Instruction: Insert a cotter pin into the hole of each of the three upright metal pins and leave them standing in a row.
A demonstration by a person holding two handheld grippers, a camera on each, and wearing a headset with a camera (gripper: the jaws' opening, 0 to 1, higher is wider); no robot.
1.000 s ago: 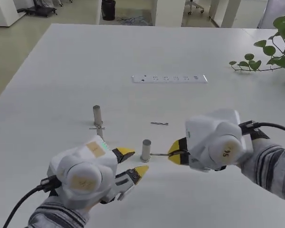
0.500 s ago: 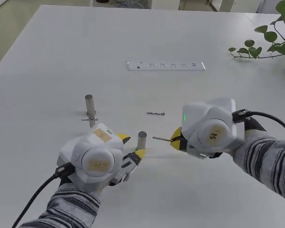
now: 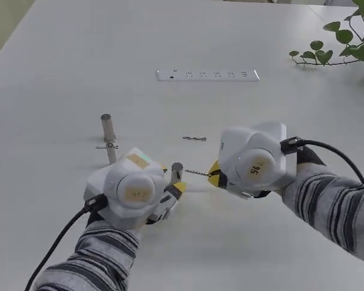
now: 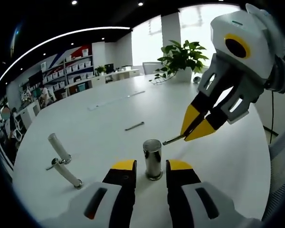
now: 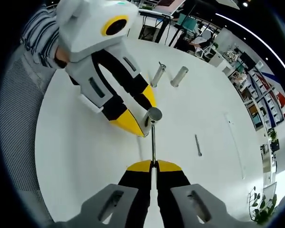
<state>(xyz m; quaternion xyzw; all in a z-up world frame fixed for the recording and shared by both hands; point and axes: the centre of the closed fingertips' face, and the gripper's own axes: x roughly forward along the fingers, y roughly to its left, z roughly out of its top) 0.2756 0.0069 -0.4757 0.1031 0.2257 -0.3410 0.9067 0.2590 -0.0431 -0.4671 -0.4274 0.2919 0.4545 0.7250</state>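
While the right claw (image 3: 213, 177) pinches one end of a cotter pin (image 3: 197, 173) between closed yellow tips, the pin lies level. Its long axis runs straight ahead from the claw, and its free tip is at the top of the upright metal pin (image 3: 176, 172). The left claw (image 3: 173, 189) faces it from the opposite side, low over the tabletop (image 3: 60, 73). Its jaws are narrow on either side of that pin's foot; whether they press it cannot be told. Beyond the left claw stand a second metal pin (image 3: 107, 127) and a third metal pin (image 3: 112, 156) with a cotter through its top. A loose cotter pin (image 3: 194, 139) lies beyond the right claw.
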